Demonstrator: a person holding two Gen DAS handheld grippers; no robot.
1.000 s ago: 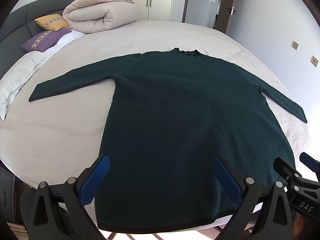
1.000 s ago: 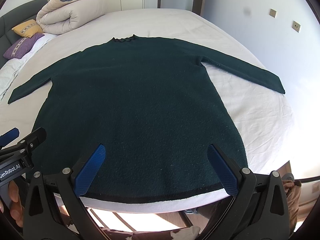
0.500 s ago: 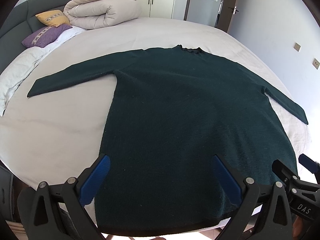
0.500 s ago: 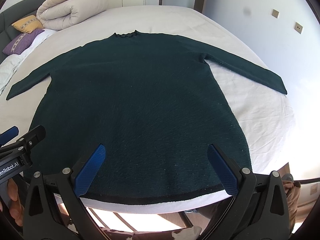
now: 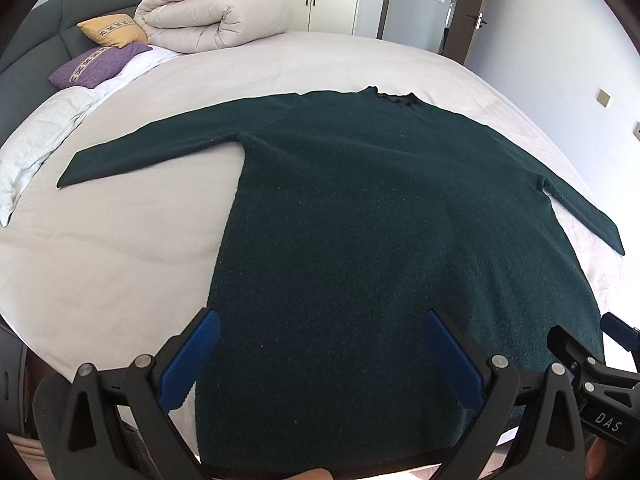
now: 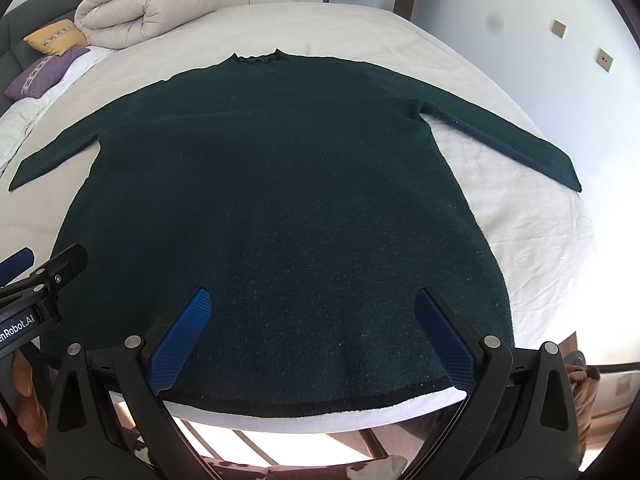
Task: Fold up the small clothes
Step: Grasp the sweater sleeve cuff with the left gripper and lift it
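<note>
A dark green long-sleeved sweater lies flat on the white bed, collar far, hem near me, both sleeves spread out to the sides; it also shows in the right wrist view. My left gripper is open and empty, hovering over the sweater's lower left part near the hem. My right gripper is open and empty over the lower right part, just above the black hem band. Each gripper shows at the edge of the other's view.
The white bed has a rolled beige duvet, a yellow pillow and a purple pillow at its far left head end. The bed's near edge lies just below the hem. Walls and a door stand at the right.
Both grippers have moved forward slightly over the sweater toward the collar; the left one has also turned a little left. The sweater has not moved.
</note>
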